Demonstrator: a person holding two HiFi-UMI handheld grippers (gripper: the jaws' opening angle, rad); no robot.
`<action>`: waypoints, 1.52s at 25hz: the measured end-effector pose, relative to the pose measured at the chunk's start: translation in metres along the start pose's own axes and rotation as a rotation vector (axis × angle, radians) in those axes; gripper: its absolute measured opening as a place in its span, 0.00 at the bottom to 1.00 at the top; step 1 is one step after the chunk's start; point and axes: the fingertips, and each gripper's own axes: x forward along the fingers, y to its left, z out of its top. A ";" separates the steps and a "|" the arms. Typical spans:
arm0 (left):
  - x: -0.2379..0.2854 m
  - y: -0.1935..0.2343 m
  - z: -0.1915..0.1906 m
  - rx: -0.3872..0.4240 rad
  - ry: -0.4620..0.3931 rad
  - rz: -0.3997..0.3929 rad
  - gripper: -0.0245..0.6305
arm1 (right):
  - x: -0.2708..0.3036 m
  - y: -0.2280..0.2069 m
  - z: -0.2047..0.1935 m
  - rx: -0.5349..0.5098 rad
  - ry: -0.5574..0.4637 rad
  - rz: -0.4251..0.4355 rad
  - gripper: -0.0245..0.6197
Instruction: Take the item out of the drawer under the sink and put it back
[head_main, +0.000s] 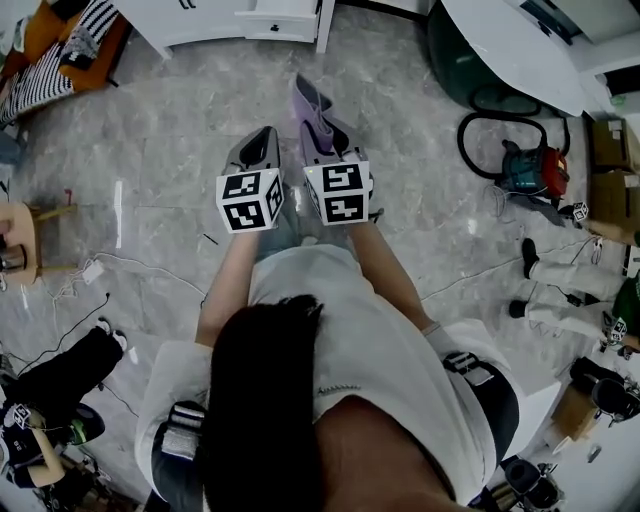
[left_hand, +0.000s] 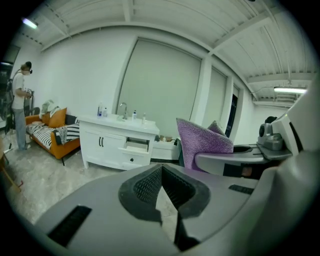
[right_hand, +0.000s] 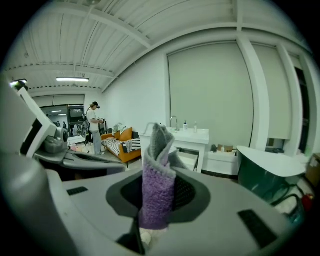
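My right gripper (head_main: 320, 135) is shut on a purple and grey towel (head_main: 312, 105) that sticks up past its fingertips; in the right gripper view the towel (right_hand: 157, 185) stands upright between the pads of that gripper (right_hand: 157, 200). My left gripper (head_main: 263, 138) is held just left of it, its tips meeting with nothing between them (left_hand: 161, 167). Ahead stands the white sink cabinet (left_hand: 107, 147) with one drawer (left_hand: 136, 146) pulled out. From the left gripper view the towel (left_hand: 202, 142) shows at the right. Both grippers are several steps from the cabinet (head_main: 240, 20).
A striped orange sofa (head_main: 60, 50) stands at the left and another person (left_hand: 20, 105) beside it. A dark green bathtub (head_main: 500, 50) and a vacuum cleaner (head_main: 530, 165) are on the right. Cables (head_main: 90, 275) and a small stool (head_main: 25, 235) lie on the marble floor at the left.
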 end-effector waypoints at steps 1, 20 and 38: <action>0.009 0.005 0.006 0.000 0.000 -0.002 0.04 | 0.010 -0.002 0.004 0.002 0.002 -0.001 0.19; 0.139 0.106 0.095 0.034 0.038 -0.068 0.04 | 0.177 -0.025 0.066 0.046 0.063 -0.036 0.19; 0.196 0.151 0.125 0.037 0.051 -0.147 0.04 | 0.235 -0.041 0.087 0.100 0.072 -0.125 0.19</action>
